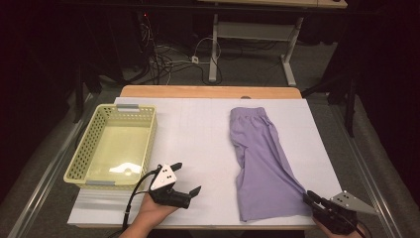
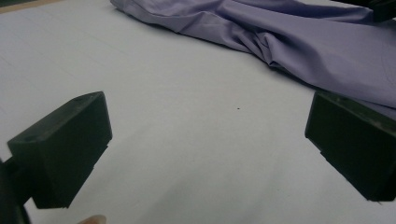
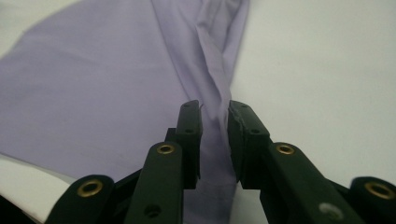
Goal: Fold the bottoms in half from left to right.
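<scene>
A: One white table (image 1: 198, 148) fills the middle of the high view. What lies on it?

B: A purple garment (image 1: 260, 163) at centre right, running from the upper middle down to the lower right. A yellow basket (image 1: 81, 153) sits at left, well apart from it.

A: And the grippers?

B: The left gripper (image 1: 185, 178) is at bottom centre-left, jaws spread wide over bare table with nothing between them; in its own view the cloth (image 2: 289, 42) lies across the top. The right gripper (image 1: 309, 198) is at lower right, at the garment's corner. In its own view a bunched fold of the cloth (image 3: 215, 121) runs between its jaws, which stand close together with narrow gaps beside the fold.
</scene>
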Demonstrator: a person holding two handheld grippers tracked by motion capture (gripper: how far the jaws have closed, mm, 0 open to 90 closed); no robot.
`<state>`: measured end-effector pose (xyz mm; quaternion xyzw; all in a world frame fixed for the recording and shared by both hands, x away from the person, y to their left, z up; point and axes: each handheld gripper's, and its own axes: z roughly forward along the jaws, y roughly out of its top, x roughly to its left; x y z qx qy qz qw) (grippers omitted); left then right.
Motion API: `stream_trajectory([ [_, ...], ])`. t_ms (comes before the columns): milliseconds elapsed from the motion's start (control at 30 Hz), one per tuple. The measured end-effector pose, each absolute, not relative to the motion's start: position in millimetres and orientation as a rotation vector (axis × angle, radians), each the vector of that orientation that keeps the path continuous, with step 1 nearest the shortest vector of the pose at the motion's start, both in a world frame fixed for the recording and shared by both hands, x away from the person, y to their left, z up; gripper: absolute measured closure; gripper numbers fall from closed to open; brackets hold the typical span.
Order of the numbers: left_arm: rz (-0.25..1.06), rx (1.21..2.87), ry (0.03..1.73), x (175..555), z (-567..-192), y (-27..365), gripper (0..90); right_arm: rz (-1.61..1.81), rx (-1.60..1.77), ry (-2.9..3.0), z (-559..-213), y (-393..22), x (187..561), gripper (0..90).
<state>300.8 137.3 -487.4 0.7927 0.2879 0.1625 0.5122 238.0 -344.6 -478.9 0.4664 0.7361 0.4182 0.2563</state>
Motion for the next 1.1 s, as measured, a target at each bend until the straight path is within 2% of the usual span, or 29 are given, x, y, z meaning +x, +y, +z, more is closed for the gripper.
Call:
stream_trajectory([
  [533,0.387,1.91,0.688,301.2,-487.3,137.5,0.0,1.205,1.118,2.04,-460.9,-300.4,236.8,71.5],
  [800,0.385,1.915,0.684,301.3,-487.2,137.2,0.0,1.252,1.049,2.12,-459.7,-254.5,244.6,65.7],
  [1100,0.388,1.914,0.683,301.0,-487.3,137.1,0.0,1.263,0.938,2.238,-464.6,-197.6,266.7,67.1],
])
